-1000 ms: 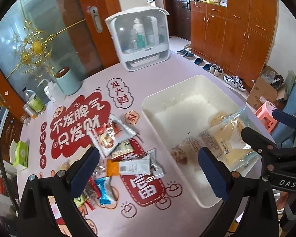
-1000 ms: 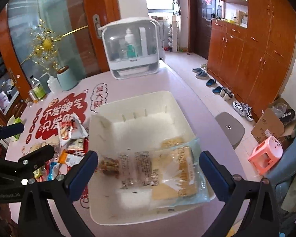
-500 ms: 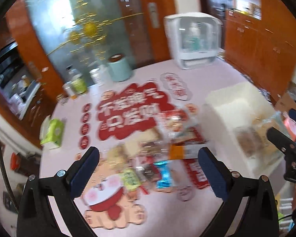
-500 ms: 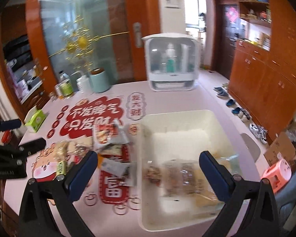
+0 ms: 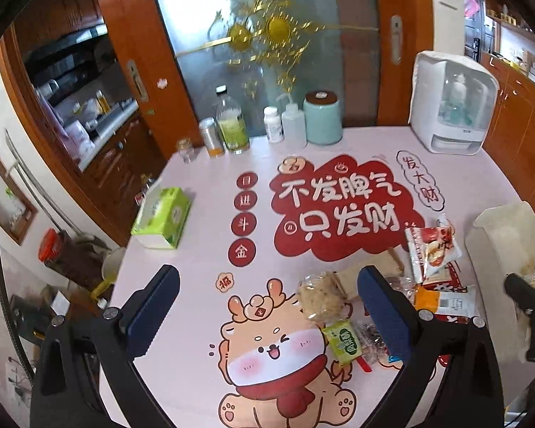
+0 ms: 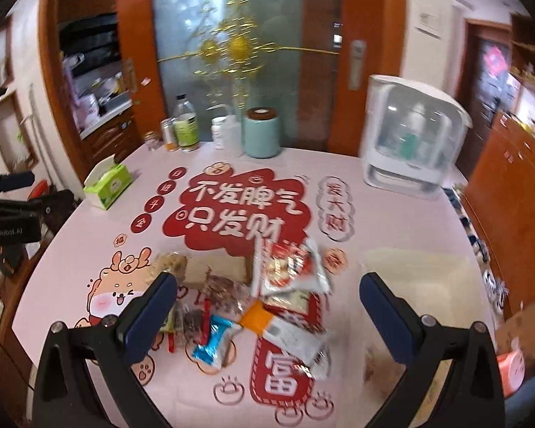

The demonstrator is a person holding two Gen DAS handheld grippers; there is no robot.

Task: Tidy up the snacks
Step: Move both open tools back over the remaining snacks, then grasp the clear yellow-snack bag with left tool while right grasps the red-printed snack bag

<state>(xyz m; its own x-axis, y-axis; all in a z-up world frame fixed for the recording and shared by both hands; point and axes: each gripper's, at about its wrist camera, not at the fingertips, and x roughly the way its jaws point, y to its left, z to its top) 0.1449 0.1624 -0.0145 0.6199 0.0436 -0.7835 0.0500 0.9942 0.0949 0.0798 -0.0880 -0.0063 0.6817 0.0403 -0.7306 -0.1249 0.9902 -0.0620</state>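
On the pink printed worktop (image 6: 392,214) most of the job remains — a loose heap of wrapped snacks (image 6: 253,299), among them a red-and-white pouch (image 6: 289,267), a blue foil bar (image 6: 210,342) and a green packet (image 5: 344,339), lies outside the white plastic bin (image 5: 495,224). At least one clear bag seems to sit inside the bin, though that edge is blurred. Both the left claw (image 5: 267,314) and the right claw (image 6: 267,314) hover spread wide and empty, the right directly over the heap.
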